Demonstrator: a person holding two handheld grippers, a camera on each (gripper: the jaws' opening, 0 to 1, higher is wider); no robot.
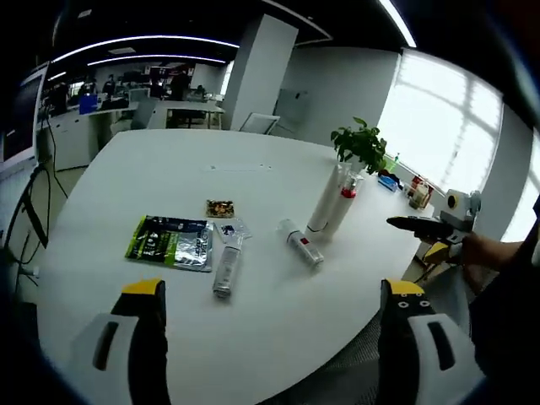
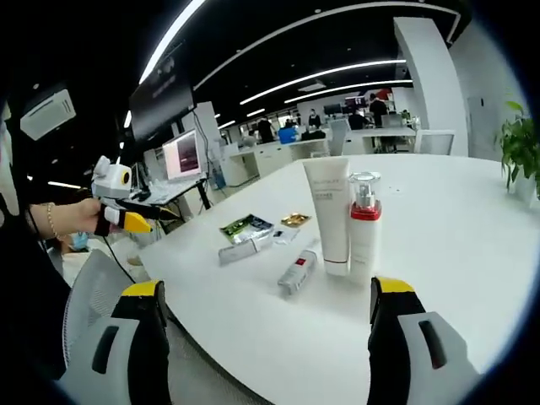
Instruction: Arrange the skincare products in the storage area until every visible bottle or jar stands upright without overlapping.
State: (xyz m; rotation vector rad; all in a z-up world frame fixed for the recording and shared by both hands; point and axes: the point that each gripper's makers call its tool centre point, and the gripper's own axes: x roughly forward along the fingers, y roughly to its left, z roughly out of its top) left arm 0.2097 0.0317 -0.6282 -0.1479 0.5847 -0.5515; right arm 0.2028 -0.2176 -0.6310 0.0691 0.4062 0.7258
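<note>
My left gripper (image 1: pixel 274 308) sits at the bottom of the left gripper view, jaws spread wide, nothing between them, touching nothing, hovering over the near edge of the white tabletop (image 1: pixel 169 169). My right gripper (image 2: pixel 266 308) is the same in the right gripper view: wide open, empty, above the tabletop edge. I also see the right gripper at the right edge of the left gripper view, held in a hand (image 1: pixel 481 251), and the left gripper at the left edge of the right gripper view; I cannot tell their jaw gap from there.

Products, left gripper view: a white tube (image 1: pixel 323 202) and a pump bottle with red collar (image 1: pixel 343 205) stand upright, touching side by side, right of centre, in front of a potted plant (image 1: pixel 361 145). A small bottle with red label (image 1: pixel 302 243) lies flat just left of them, long axis running upper left to lower right. A silver tube (image 1: pixel 226 268) lies flat at lower centre, long axis near vertical in frame, resting against a clear wrapper (image 1: pixel 231 229). A green and silver sachet (image 1: pixel 170 242) lies flat left of it. A small brown packet (image 1: pixel 220 207) lies above the wrapper.

In the right gripper view the white tube has grey print near its top, too small to read. No brand is legible on any of them.
</note>
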